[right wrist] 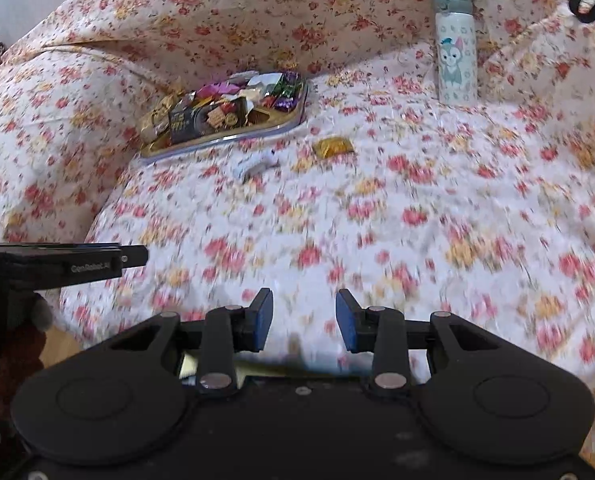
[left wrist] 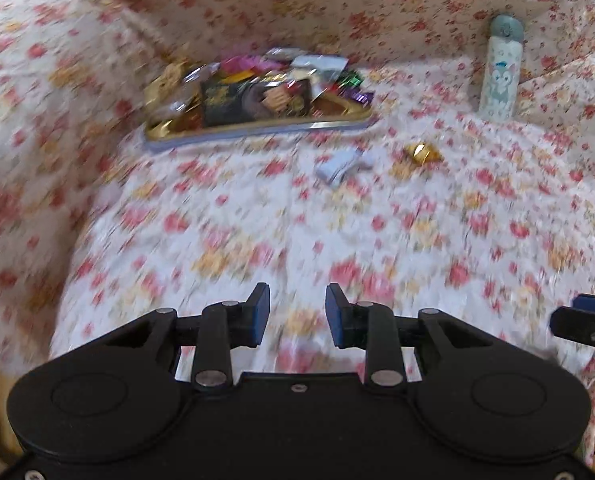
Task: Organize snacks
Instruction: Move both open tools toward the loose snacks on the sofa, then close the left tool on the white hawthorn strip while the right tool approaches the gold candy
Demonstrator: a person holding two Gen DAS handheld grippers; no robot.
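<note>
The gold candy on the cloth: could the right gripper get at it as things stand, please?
Probably yes: the gold candy lies alone on the cloth, nothing between it and the open right gripper.

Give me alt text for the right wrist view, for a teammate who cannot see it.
The right gripper, jaws open and empty, hovers over a floral bedspread. Farther off, a tray piled with wrapped snacks has a gold packet and a pale packet lying loose in front of it. A cartoon-print bottle stands at the back right.
</note>
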